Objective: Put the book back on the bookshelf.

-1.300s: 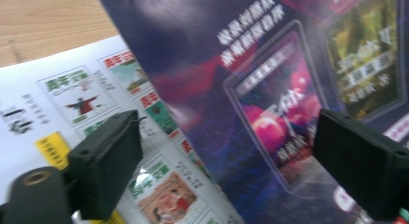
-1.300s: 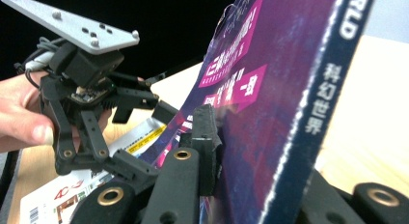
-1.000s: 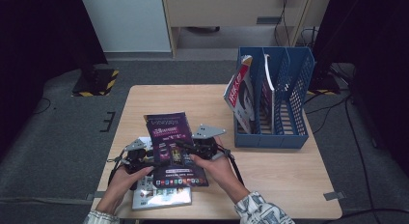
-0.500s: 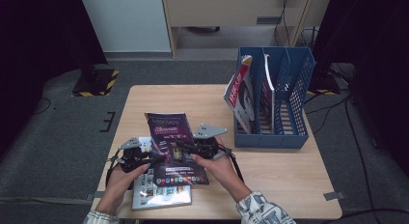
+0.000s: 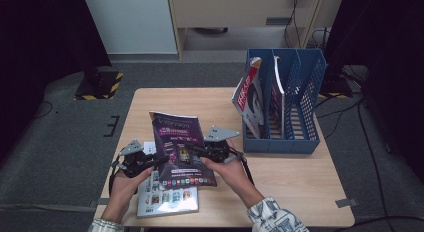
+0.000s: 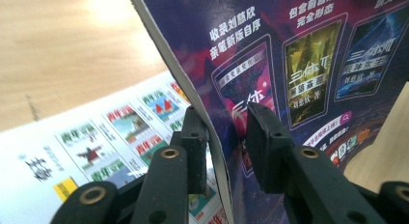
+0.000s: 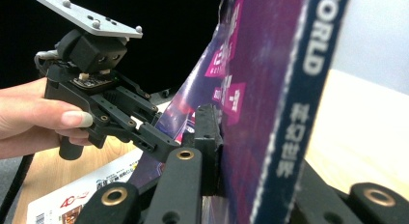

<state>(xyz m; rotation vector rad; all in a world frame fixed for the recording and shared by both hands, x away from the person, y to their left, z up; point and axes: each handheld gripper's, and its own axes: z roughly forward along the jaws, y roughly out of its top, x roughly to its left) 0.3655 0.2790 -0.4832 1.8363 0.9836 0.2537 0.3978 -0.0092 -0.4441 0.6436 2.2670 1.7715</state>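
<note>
A purple magazine [image 5: 182, 142] is lifted, tilted, off the table. My right gripper [image 5: 192, 151] is shut on its right side, and its pad presses the back beside the spine [image 7: 289, 89]. My left gripper [image 5: 159, 160] is at the magazine's left edge. Its jaws have just been closing, and the edge [image 6: 212, 113] stands between them. One pad [image 6: 195, 137] lies against the back. The other pad [image 6: 265, 142] is a little off the cover [image 6: 299, 64]. A white magazine [image 5: 167, 197] lies flat on the table underneath.
A blue file holder [image 5: 300, 117] stands at the table's right rear with magazines [image 5: 247, 94] leaning in its left slots. The wooden table [image 5: 290, 177] has free room at the right front and along the back. Dark floor surrounds it.
The left gripper has risen slightly at the purple magazine's left edge and its jaws have drawn in around that edge. The right gripper has kept its hold and stayed put.
</note>
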